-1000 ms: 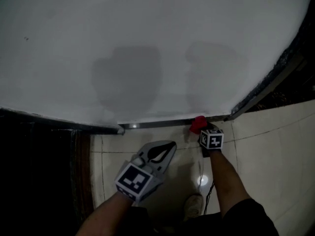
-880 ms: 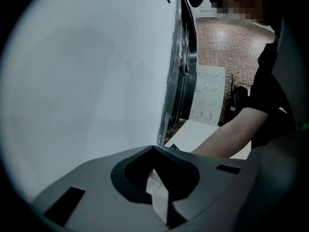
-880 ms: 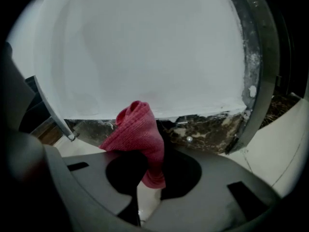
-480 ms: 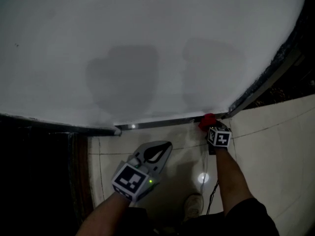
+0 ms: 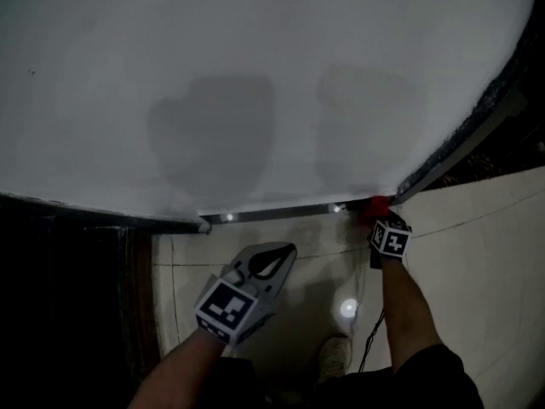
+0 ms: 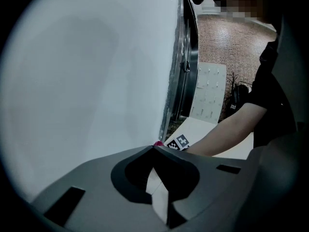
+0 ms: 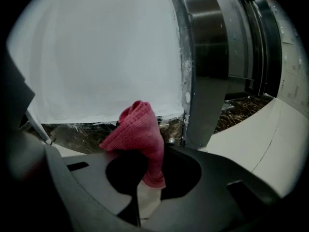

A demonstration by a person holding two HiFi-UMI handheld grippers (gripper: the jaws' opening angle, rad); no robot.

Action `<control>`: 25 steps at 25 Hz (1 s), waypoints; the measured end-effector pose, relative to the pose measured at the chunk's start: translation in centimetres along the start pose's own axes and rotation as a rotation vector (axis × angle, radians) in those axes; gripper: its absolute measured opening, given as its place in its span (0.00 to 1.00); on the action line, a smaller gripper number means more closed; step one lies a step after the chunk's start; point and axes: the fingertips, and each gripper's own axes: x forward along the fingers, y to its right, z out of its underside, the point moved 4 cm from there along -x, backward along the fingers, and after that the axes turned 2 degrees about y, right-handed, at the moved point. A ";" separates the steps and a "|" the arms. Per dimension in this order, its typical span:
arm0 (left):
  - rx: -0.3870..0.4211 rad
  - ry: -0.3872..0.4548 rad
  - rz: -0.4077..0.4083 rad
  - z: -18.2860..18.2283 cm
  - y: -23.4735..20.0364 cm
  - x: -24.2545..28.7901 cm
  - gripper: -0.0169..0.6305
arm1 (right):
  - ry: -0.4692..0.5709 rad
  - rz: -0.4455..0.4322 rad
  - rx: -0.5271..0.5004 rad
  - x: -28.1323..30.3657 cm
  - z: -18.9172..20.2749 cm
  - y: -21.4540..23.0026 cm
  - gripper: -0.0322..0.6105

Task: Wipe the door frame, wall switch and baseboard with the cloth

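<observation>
At the baseboard (image 7: 82,132) corner: red cloth (image 7: 137,129) is sitting just beside the door frame (image 7: 205,81).
Right gripper (image 7: 150,180): jaws are pinching the cloth's lower end; the rest is bunching up above them.
Left gripper (image 6: 154,148): jaws are resting together, gripping nothing, hovering over the floor (image 5: 460,228).

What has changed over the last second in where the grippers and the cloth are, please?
The right gripper, shut on the red cloth, has slid rightward along the baseboard to the corner by the door frame. Nothing was taken up or let go. The left gripper stays shut and empty, hovering over the floor in much the same place.
</observation>
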 end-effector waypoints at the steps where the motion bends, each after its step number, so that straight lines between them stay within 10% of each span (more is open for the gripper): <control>1: -0.003 -0.001 -0.003 0.0 -0.2 -0.2 0.01 | 0.002 -0.008 -0.004 -0.2 0.1 -0.3 0.14; 17: -0.028 -0.018 -0.094 0.3 -4.1 -10.0 0.01 | -0.032 -0.687 -0.482 -4.0 5.7 -32.2 0.14; 25: -0.031 -0.090 -0.183 1.6 -6.2 -15.3 0.01 | -0.031 -0.728 -0.441 -1.0 6.1 -44.0 0.14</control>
